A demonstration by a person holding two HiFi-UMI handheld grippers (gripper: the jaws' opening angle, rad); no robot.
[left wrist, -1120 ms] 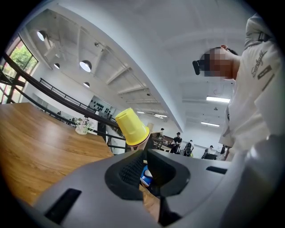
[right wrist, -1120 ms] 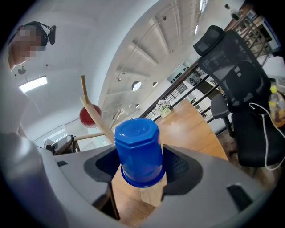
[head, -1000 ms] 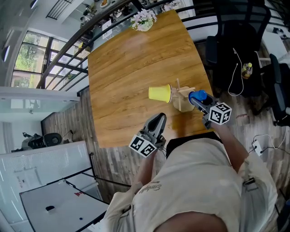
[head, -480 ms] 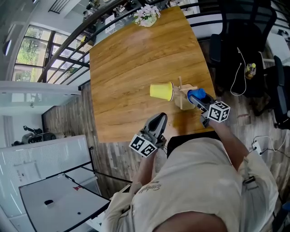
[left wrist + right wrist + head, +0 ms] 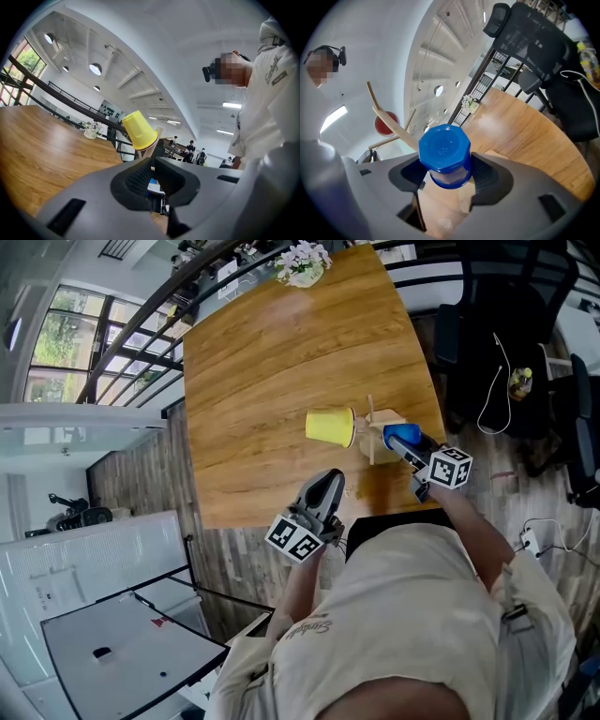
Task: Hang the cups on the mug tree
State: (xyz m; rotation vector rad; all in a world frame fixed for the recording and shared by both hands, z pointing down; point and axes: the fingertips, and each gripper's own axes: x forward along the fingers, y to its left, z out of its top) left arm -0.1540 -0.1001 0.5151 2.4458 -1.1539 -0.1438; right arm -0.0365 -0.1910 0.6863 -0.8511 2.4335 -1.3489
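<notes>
A wooden mug tree (image 5: 378,435) stands near the table's right front edge. A yellow cup (image 5: 330,427) hangs on one of its pegs, mouth toward the trunk; the left gripper view shows the same yellow cup (image 5: 139,129) tilted on its peg. My right gripper (image 5: 409,448) is shut on a blue cup (image 5: 401,436) right against the tree. In the right gripper view the blue cup (image 5: 444,153) sits between the pads, base toward the camera, with bare pegs (image 5: 389,124) just left of it. My left gripper (image 5: 328,484) is shut and empty over the front edge of the table.
The wooden table (image 5: 272,352) carries a small flower pot (image 5: 302,262) at its far end. Black office chairs (image 5: 497,324) and a white cable stand on the right, beside a small bottle (image 5: 517,382). The floor lies below the table's left edge.
My right gripper has carried the blue cup slightly closer to the mug tree. The left gripper and the yellow cup have stayed where they were.
</notes>
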